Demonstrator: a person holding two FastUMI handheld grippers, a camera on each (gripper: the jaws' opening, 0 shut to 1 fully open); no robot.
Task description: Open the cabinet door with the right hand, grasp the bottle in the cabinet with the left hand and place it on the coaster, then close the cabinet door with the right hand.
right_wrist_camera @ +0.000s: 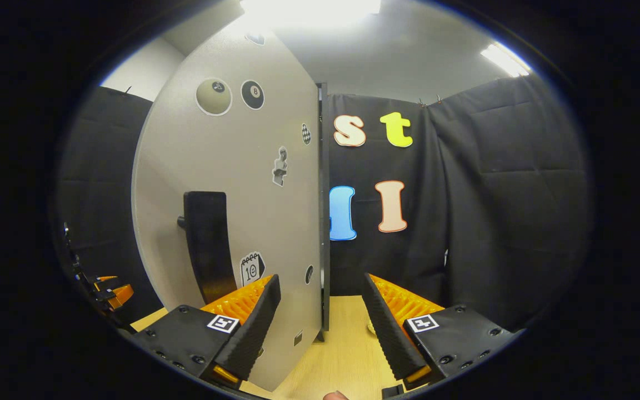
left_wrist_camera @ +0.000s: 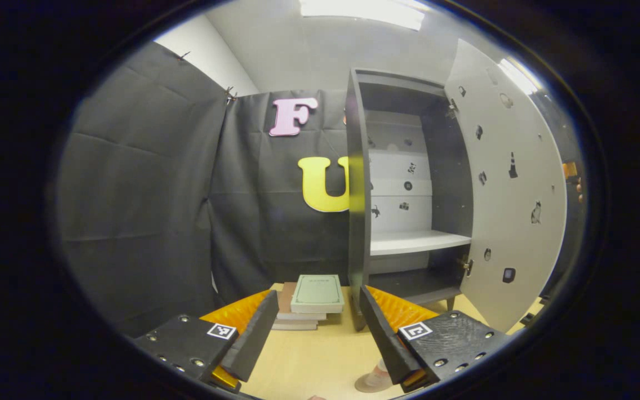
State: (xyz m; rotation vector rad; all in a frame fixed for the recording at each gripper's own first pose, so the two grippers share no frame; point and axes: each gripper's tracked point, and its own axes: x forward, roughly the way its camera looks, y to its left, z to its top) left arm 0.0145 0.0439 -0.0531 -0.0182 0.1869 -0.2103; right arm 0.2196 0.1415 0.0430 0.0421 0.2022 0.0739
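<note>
The cabinet door (right_wrist_camera: 231, 194) stands swung open with its handle (right_wrist_camera: 207, 253) unheld, and the cabinet (left_wrist_camera: 409, 189) shelves show no bottle; its whereabouts I cannot tell. The right gripper (right_wrist_camera: 320, 322), fingers wide, straddles the door's edge, so closing likely wants a steady push leftward. The left gripper (left_wrist_camera: 317, 328) hangs wide and empty over the wooden table (left_wrist_camera: 320, 355), books (left_wrist_camera: 311, 303) stacked beyond, black cloth all round.

The left gripper (left_wrist_camera: 315, 333) has its fingers spread apart above the wooden table (left_wrist_camera: 320, 361). Ahead stands the cabinet (left_wrist_camera: 409, 189), its door (left_wrist_camera: 511, 194) swung open. A stack of books (left_wrist_camera: 311, 303) lies beside it.
</note>
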